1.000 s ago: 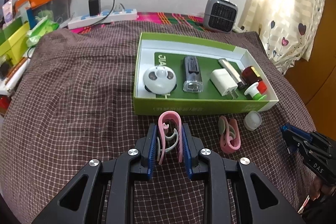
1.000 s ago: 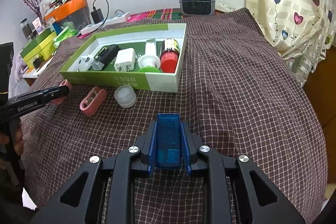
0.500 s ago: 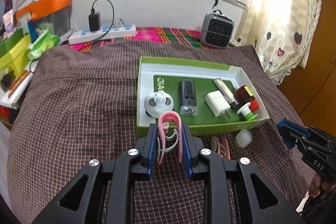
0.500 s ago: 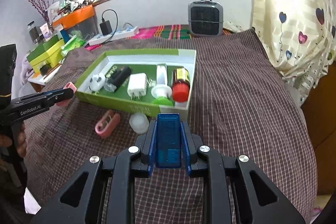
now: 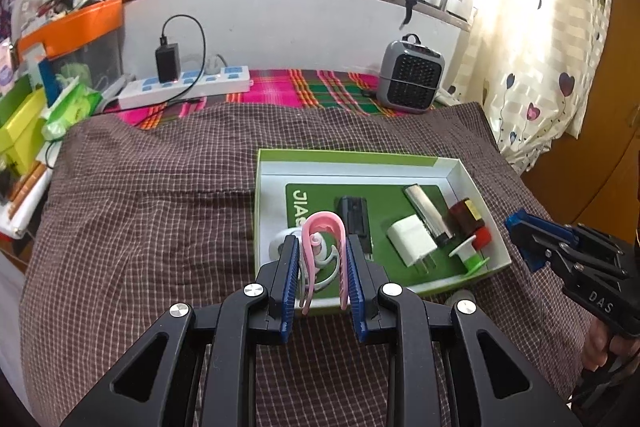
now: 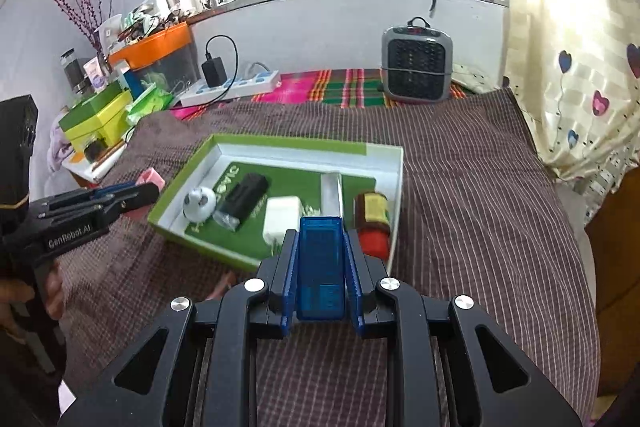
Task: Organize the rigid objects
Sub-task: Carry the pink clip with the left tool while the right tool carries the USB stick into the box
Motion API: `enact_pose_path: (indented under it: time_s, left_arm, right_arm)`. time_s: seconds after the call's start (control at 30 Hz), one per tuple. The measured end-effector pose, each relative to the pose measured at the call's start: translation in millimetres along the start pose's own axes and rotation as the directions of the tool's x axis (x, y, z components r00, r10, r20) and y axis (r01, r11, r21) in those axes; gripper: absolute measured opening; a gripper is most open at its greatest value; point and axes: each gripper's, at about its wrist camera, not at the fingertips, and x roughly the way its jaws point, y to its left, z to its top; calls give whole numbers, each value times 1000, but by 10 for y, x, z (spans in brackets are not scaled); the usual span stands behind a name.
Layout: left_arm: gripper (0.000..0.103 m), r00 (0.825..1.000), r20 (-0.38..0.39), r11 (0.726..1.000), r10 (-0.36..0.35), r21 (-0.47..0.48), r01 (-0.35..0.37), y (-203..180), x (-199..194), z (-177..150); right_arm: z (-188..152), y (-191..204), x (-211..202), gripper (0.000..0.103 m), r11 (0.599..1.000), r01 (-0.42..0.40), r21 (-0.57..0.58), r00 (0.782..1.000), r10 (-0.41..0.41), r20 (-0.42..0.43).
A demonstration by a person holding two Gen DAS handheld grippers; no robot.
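My left gripper [image 5: 322, 247] is shut on a pink clip [image 5: 322, 227] and holds it above the near edge of the green box [image 5: 360, 158]. My right gripper [image 6: 320, 241] is shut on a blue block [image 6: 321, 267], raised above the box's [image 6: 394, 195] near right corner. The box holds a white round gadget [image 6: 199, 202], a black device [image 6: 244, 197], a white charger [image 5: 412, 241], a silver tube [image 5: 427, 211] and a red-capped brown bottle [image 6: 372, 217]. The right gripper also shows at the right of the left wrist view [image 5: 520, 227].
A checked brown cloth [image 5: 140, 207] covers the table. A small heater [image 5: 412, 77] and a power strip [image 5: 188, 89] stand at the back. Boxes and clutter [image 6: 100, 115] line the left side. A curtain [image 6: 580, 67] hangs at the right.
Both grippers have risen and moved forward over the box with their objects. The second pink clip and the white cap on the cloth have dropped behind the grippers.
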Motion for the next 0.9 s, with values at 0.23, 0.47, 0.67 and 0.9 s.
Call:
enact_pose_path:
  time_s: [0.23, 0.47, 0.67, 0.9]
  left_arm:
    - [22, 1000, -11, 1000, -10, -5, 10, 28, 207, 151]
    - [22, 999, -34, 1000, -6, -24, 5, 114, 511, 295]
    - [22, 999, -44, 1000, 0, -20, -1, 148, 721, 394]
    - [22, 998, -66, 1000, -2, -19, 0, 177, 888, 426]
  right_arm:
    - [241, 32, 292, 23, 1000, -26, -1, 999, 26, -21]
    - [388, 59, 626, 23, 999, -43, 7, 998, 43, -53]
    - [455, 59, 878, 23, 998, -52, 24, 996, 53, -70]
    - [485, 82, 1088, 23, 997, -62, 46, 994, 66, -91]
